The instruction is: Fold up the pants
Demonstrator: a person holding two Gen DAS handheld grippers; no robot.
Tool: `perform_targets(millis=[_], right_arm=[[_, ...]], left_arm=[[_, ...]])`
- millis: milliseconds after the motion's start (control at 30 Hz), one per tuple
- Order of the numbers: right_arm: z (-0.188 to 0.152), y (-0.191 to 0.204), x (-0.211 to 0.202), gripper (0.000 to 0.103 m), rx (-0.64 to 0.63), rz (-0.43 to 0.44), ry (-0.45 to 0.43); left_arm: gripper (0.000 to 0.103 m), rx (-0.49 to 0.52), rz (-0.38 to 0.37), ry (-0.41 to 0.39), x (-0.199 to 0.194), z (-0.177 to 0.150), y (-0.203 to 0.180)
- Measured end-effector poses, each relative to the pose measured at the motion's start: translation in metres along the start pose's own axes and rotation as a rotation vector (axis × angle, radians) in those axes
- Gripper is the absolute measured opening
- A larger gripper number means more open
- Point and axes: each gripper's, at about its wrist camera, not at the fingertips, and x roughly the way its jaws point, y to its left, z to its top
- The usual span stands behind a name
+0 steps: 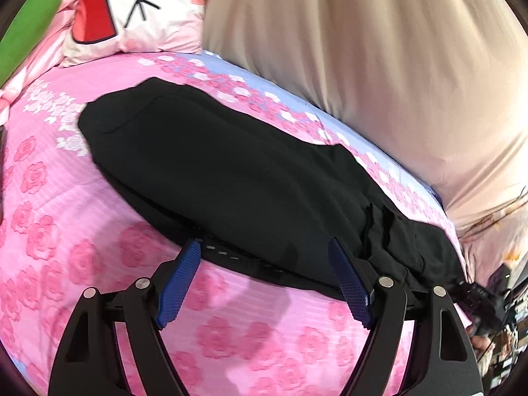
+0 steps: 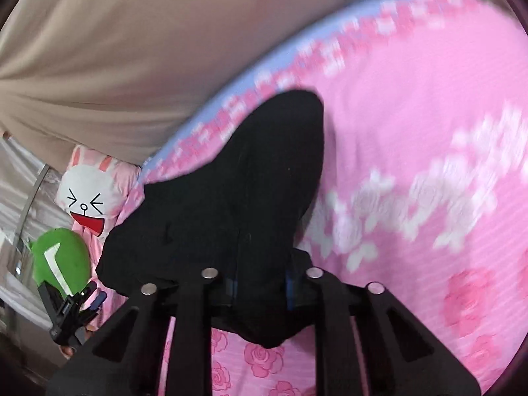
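Your right gripper (image 2: 260, 283) pinches the black pants (image 1: 211, 171) on the bed (image 1: 66, 231); your left gripper (image 1: 264, 277) is spread. Thin grip may slip, undoing the fold.

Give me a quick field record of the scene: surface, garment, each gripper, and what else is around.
surface: pink rose-print bed sheet
garment: black pants, lying long and flat across the sheet
left gripper: open, at the near edge of the pants, pads not pressing on them
right gripper: shut on the pants, black cloth bunched over its fingers
bedding nearby: cartoon rabbit pillow, green plush
backdrop: beige curtain along the far side of the bed
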Motion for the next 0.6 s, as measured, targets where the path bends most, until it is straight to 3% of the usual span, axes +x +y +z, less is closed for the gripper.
perform_targets(millis=[100, 233, 333, 367, 467, 533, 600], right_arm=[[0.011, -0.011, -0.032, 0.012, -0.018, 0.003, -0.055], [0.018, -0.051, -0.087, 0.012, 0.005, -0.113, -0.152], [0.011, -0.098, -0.113, 0.014, 0.048, -0.227, -0.158], [0.008, -0.110, -0.114, 0.018, 0.059, -0.255, -0.144], [-0.005, -0.123, -0.118, 0.026, 0.044, -0.468, -0.141], [-0.008, -0.109, -0.136, 0.029, 0.029, -0.434, -0.205], [-0.007, -0.091, -0.148, 0.045, -0.002, -0.390, -0.249]], left_arm=[[0.077, 0.046, -0.011, 0.007, 0.002, -0.003, -0.027], [0.077, 0.088, -0.035, 0.033, 0.012, -0.008, -0.056], [0.077, 0.096, -0.046, 0.068, 0.028, -0.017, -0.071], [0.077, 0.092, -0.047, 0.075, 0.032, -0.018, -0.072], [0.077, 0.060, -0.016, 0.055, 0.031, -0.021, -0.069], [0.077, -0.008, 0.010, 0.000, 0.015, -0.014, -0.052], [0.077, -0.102, 0.029, -0.046, -0.004, -0.006, -0.027]])
